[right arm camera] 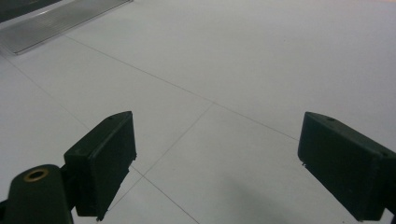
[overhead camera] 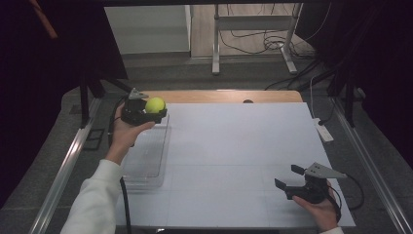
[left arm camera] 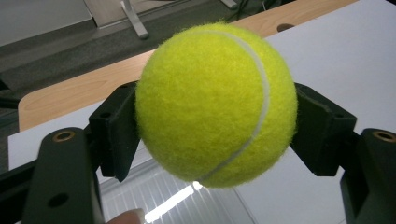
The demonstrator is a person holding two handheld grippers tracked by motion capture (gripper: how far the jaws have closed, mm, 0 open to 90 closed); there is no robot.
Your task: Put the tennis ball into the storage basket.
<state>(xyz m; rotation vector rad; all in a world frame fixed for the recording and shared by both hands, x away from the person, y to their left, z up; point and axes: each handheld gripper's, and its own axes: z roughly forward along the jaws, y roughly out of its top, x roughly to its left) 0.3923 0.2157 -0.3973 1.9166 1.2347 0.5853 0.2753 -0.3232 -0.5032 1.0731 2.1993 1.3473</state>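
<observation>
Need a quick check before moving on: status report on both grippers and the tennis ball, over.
Left gripper shut on tennis ball, held above clear tray. Right gripper open, empty, over white table. Nothing in the way.

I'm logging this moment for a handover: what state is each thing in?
Yellow felt tennis ball: clamped between the left gripper's pads, lifted above the tray.
Left gripper: shut on the ball.
Right gripper: open, nothing between its jaws, low over the white table.
Clear plastic tray: lying flat on the table, nothing seen in it.
</observation>
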